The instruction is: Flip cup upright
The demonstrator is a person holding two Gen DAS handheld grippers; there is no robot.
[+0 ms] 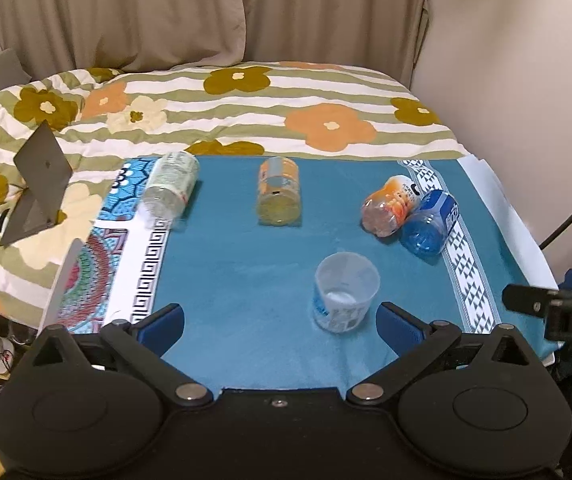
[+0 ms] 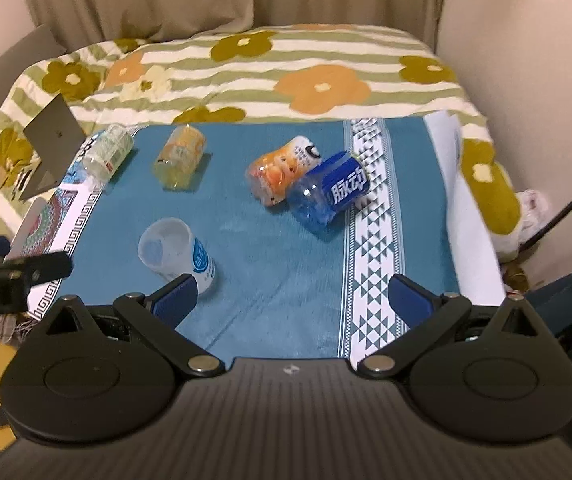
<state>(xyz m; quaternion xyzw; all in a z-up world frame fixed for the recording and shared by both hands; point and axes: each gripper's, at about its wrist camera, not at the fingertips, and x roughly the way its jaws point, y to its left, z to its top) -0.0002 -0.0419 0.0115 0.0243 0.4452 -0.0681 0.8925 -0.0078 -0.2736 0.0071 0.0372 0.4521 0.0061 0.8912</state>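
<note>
A floral striped quilt [image 1: 245, 108] fills the far ground ahead of both grippers, running up to beige curtains [image 1: 125, 12]; its left edge drops out of sight. In front of it lies a teal cloth [image 1: 245, 264] with patterned white bands, its near edge hidden behind each gripper's black body.

Far left of the left gripper [image 1: 279, 322], an open grey laptop [image 1: 39, 184] sits on the quilt, showing only its back and base. Four bottles lie on their sides ahead of that gripper: a clear one [image 1: 171, 188] to the far left, a yellow one [image 1: 278, 196] straight ahead, and an orange one [image 1: 390, 204] touching a blue one [image 1: 430, 222] to the right. Their caps point away and cannot be made out.

The cup [image 1: 344, 290], translucent with a blue printed label, is just ahead of the left gripper and slightly right of centre between its widely parted blue fingers [image 1: 163, 322], its mouth tilted toward the camera. Whether it stands fully upright is hard to judge here. From the right wrist it appears leaning or lying, mouth to the upper left, its base partly hidden behind the left blue finger of the right gripper [image 2: 292, 300], which is likewise spread wide and holds nothing.
</note>
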